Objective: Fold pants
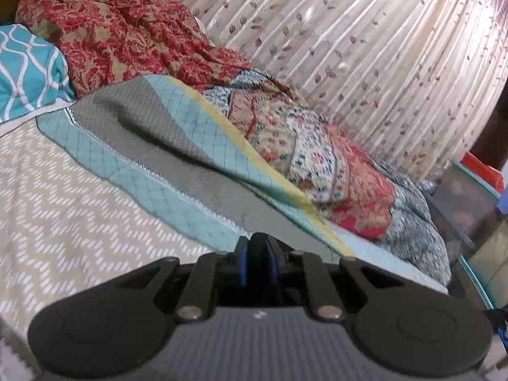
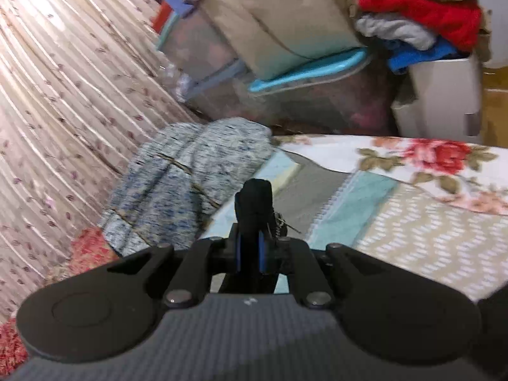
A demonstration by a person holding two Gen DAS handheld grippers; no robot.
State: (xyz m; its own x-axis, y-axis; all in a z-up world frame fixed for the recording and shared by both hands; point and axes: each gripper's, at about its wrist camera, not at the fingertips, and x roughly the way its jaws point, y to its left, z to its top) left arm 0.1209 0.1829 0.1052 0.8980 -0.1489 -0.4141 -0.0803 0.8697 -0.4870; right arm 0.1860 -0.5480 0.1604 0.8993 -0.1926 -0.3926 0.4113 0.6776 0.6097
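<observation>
The pants are black. In the right wrist view a bunch of the pants [image 2: 254,193] sticks up from between the blue pads, and a drawstring [image 2: 282,222] hangs beside it. My right gripper [image 2: 252,225] is shut on that bunch, held above the bed. In the left wrist view my left gripper [image 1: 257,254] is shut, with a thin dark fold of the pants [image 1: 258,241] pinched between its blue pads. The rest of the pants hangs below both grippers, out of sight.
The bed has a beige chevron cover [image 1: 63,209] and a teal-and-grey quilt [image 1: 165,146]. Along the curtain [image 1: 365,47] lie red floral bedding [image 1: 127,31], patterned cloths [image 1: 317,146] and a teal pillow [image 1: 28,70]. Past the bed stand storage bins [image 2: 301,101] and a white hamper [image 2: 444,95] piled with clothes.
</observation>
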